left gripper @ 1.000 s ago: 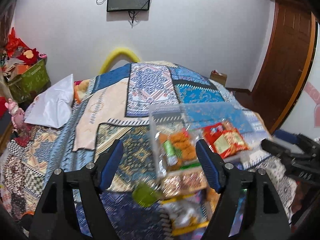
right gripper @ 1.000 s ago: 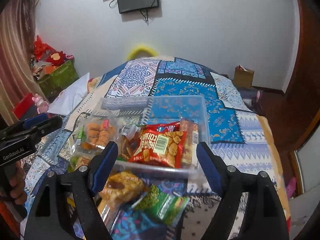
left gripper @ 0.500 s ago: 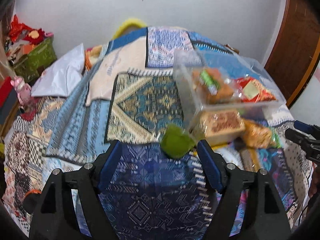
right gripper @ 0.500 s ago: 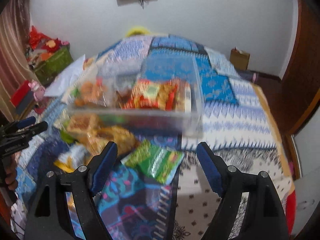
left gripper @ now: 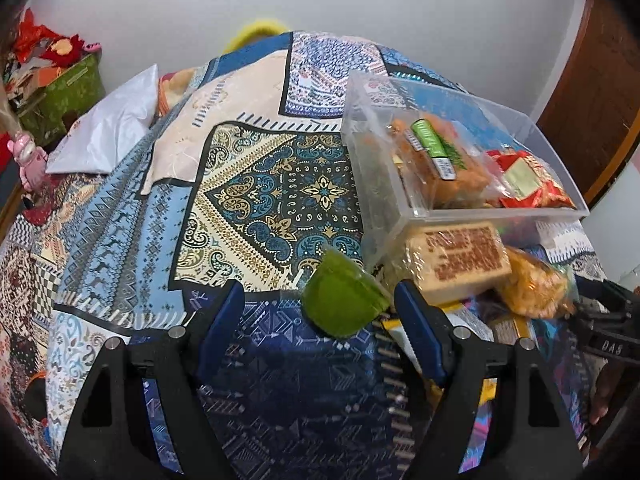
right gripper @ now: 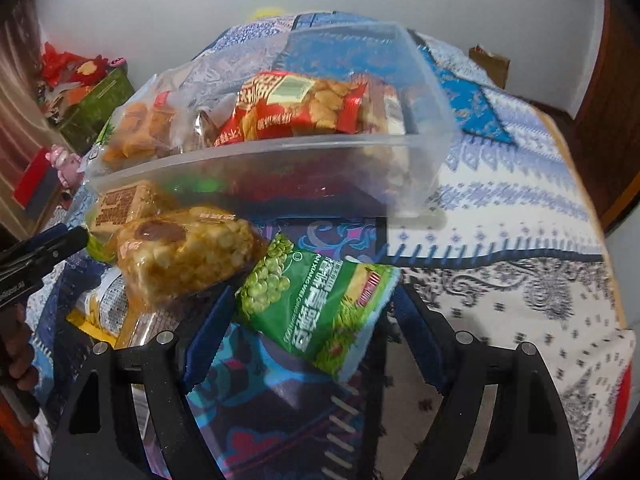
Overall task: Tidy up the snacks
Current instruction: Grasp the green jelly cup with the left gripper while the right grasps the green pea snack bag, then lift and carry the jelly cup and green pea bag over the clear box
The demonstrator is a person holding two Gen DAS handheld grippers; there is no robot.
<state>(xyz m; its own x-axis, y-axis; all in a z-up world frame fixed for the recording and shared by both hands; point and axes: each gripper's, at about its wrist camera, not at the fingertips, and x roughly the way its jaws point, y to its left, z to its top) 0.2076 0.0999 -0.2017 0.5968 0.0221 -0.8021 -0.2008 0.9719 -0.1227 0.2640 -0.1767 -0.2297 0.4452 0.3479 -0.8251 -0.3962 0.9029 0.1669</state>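
A clear plastic bin [left gripper: 500,211] sits on the patterned bedspread and holds an orange snack pack [left gripper: 436,160] and a red bag [left gripper: 528,184]. In front of it lie a tan pack [left gripper: 460,260] and a yellow pack [left gripper: 532,284]. My left gripper [left gripper: 320,312] is open, and a small green packet [left gripper: 342,306] lies between its fingertips. In the right wrist view the same bin [right gripper: 260,150] shows the red bag [right gripper: 300,108]. My right gripper [right gripper: 310,320] is open over a green pea packet [right gripper: 316,304], beside a yellow corn pack [right gripper: 188,252].
A white pillow [left gripper: 108,132] and a green box [left gripper: 60,92] of red items lie at the far left. A wooden door [left gripper: 592,92] stands at the right. The other gripper [right gripper: 36,252] and a hand [right gripper: 16,344] show at the left edge. A brown box [right gripper: 490,62] lies beyond the bed.
Both grippers have sunk toward the bed and tipped further down. The snacks loom larger, and a green packet has come between each pair of fingertips. The jaws stay as wide as before.
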